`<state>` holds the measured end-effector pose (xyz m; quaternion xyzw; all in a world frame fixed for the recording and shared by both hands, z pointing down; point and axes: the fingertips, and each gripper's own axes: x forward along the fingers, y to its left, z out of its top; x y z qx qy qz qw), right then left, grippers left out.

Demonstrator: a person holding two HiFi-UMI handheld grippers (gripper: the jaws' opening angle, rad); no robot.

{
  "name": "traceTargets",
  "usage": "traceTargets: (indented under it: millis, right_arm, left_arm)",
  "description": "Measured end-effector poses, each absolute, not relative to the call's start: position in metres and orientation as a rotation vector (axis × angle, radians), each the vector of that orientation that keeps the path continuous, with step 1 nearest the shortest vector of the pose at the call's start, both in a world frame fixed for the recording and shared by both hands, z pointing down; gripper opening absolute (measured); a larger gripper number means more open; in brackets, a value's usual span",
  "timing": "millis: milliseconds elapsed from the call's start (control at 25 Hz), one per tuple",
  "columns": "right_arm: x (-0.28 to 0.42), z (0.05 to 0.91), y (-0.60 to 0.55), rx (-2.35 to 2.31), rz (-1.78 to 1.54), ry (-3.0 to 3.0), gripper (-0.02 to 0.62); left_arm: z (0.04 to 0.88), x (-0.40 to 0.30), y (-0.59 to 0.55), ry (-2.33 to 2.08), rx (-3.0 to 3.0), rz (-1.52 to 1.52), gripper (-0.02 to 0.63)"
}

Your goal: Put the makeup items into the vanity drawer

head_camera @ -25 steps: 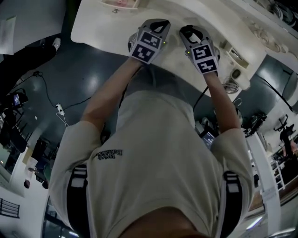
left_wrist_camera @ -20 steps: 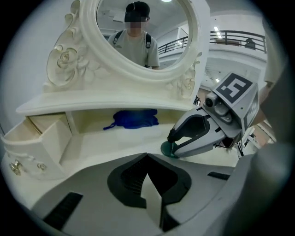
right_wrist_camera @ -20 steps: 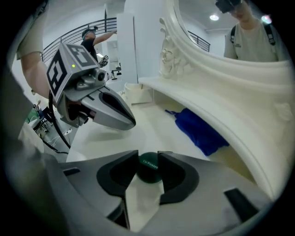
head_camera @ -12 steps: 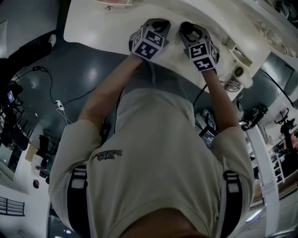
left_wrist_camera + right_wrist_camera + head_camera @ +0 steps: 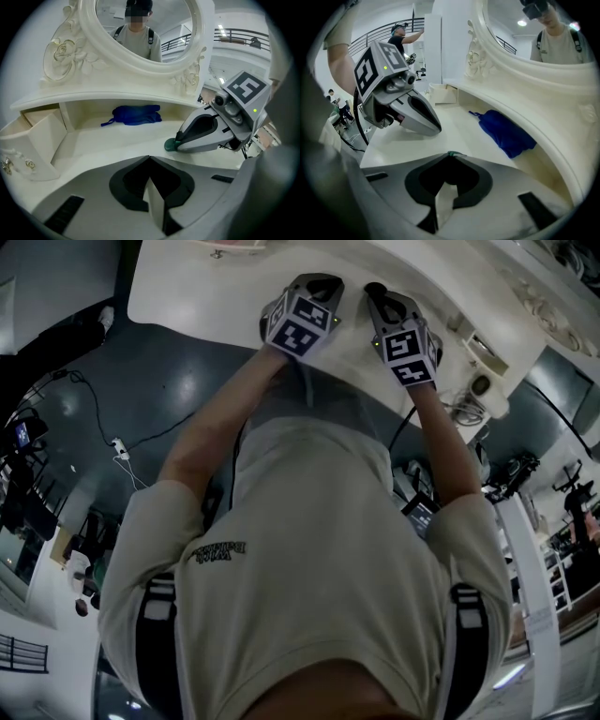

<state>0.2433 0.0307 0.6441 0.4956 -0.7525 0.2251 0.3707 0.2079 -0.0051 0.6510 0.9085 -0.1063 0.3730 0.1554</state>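
From your head camera, you are leaning over the white vanity top (image 5: 187,296), and your body hides its near edge. Your left tongs (image 5: 319,283) and right tongs (image 5: 373,291) lie side by side on it, tips pointing away from you, near each other but apart.

In the left gripper view, a blue pouch (image 5: 133,115) lies on the shelf under the mirror (image 5: 140,28), well behind both tongs. The drawer (image 5: 33,140) stands pulled open at the far left. Your left tongs' jaws meet tip to tip and hold nothing. The right tongs reach in from the right, nose down on a small green item (image 5: 168,145) on the tabletop.

In the right gripper view, the pouch lies to the right under the mirror's carved frame, and the open drawer shows small at the far end. The left tongs sit just to the left. Your right jaws have just been closing and now pinch the green item, which shows only as a sliver at their tips.
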Motion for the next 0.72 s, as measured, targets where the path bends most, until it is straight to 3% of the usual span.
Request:
traceTargets:
  millis: [360,720]
  right_arm:
    - [0.247,0.610,0.016,1.341,0.555,-1.979,0.018]
    - [0.221,0.509,-0.012,1.429,0.449,-2.172,0.018]
  left_arm:
    - [0.629,0.203,-0.010,-0.353,2.620,1.037,0.014]
    - [0.562,0.185,-0.036,-0.482,2.689,0.897,0.014]
